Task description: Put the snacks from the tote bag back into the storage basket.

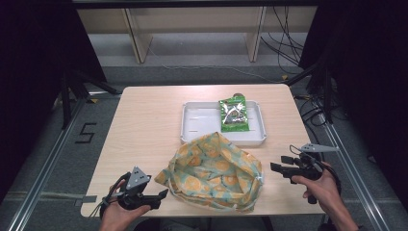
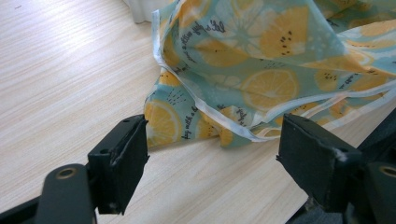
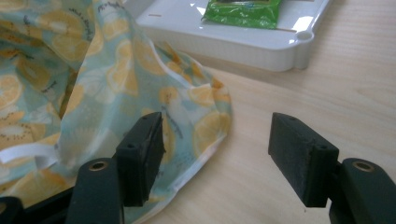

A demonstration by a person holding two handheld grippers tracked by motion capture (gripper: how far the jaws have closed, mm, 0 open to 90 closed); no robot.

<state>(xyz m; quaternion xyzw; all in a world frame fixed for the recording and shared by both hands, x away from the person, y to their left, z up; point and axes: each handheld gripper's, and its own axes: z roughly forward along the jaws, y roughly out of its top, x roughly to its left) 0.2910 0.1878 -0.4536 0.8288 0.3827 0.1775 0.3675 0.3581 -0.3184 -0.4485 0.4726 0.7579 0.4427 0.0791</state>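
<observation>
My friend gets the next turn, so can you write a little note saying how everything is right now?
Left gripper: jaws open, at the left corner of the lemon-print cloth bag, holding nothing.
Right gripper: jaws open, beside the bag's right edge, holding nothing.
The bag lies crumpled on the wooden table, against the white tray.
The green snack packet lies in the tray.
Done: nothing gripped yet.
Left: probably gripping the bag, maybe to pack the packet.

Left gripper (image 1: 162, 194): matte black body, grey 3-cornered plate on top with small dark holes, dark cable trailing near the hand (image 1: 120, 216). Right gripper (image 1: 274, 166): same black build, grey plate, bare hand (image 1: 323, 188). Jaws: 2 black blocks each with rough rectangular pads, a brass-ringed screw hole at each base.
</observation>
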